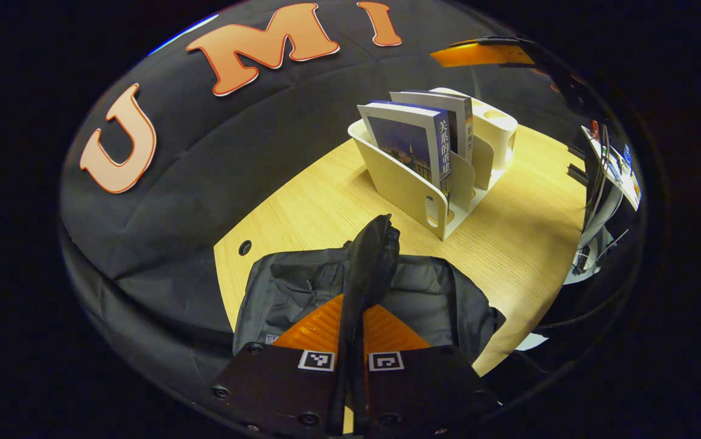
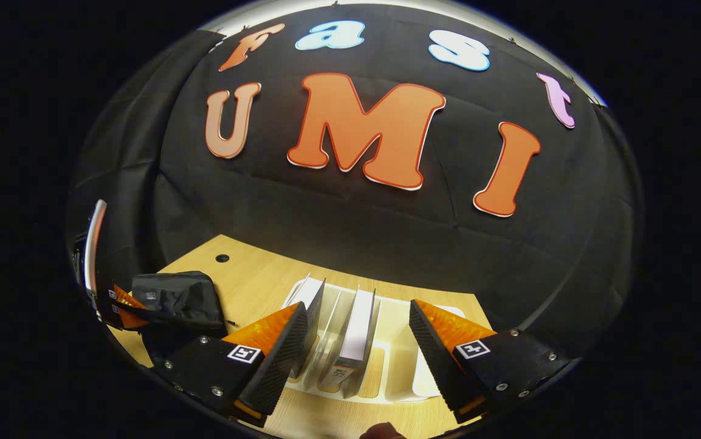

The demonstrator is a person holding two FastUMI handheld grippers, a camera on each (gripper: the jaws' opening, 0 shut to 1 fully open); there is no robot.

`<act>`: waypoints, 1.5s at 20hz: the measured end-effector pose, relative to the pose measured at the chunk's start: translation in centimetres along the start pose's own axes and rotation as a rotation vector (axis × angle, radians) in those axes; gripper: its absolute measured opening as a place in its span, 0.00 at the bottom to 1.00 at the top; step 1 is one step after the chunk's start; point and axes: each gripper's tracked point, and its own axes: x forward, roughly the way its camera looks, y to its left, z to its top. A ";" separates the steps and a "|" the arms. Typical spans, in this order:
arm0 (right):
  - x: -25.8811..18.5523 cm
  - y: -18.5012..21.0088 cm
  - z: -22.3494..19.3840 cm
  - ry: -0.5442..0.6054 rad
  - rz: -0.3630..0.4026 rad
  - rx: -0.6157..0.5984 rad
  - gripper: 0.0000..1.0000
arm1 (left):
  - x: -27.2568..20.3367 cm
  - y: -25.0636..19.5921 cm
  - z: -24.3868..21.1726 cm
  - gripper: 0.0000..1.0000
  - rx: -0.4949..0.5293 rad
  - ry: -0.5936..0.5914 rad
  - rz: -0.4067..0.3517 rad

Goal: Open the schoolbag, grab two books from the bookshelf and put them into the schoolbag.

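On the table [image 1: 527, 244], left tongs [image 1: 350, 323] clench the schoolbag [image 1: 436, 299] flap, while right tongs [image 2: 356, 329], spread empty, hover above both books [image 2: 356, 326] standing unmoved in the bookshelf [image 2: 399, 366].

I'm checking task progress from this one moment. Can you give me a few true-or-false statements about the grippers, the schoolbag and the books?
1. The left gripper is shut on a raised fold of the schoolbag. True.
2. The right gripper is shut on a book. False: its fingers stand wide apart above the bookshelf, pressing on nothing.
3. Two books stand in the bookshelf. True: the front book and the rear book are both in their slots.
4. A book already lies inside the schoolbag. False: none is seen in it; both are on the shelf.
5. The schoolbag lies on the wooden table. True.
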 end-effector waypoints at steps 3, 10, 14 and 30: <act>1.5 1.8 -0.1 0.091 0.037 0.029 1.00 | -0.7 1.1 0.5 0.06 -0.006 0.011 -0.063; 4.6 4.5 -1.1 0.304 0.079 0.032 1.00 | -1.5 3.1 2.0 0.06 0.038 0.054 -0.193; 7.4 5.5 -2.7 0.416 0.082 0.009 1.00 | -1.6 3.9 2.1 0.06 0.052 0.083 -0.260; 11.1 8.3 -9.9 0.928 0.049 0.117 0.63 | -0.9 5.2 2.2 0.05 0.068 0.113 -0.349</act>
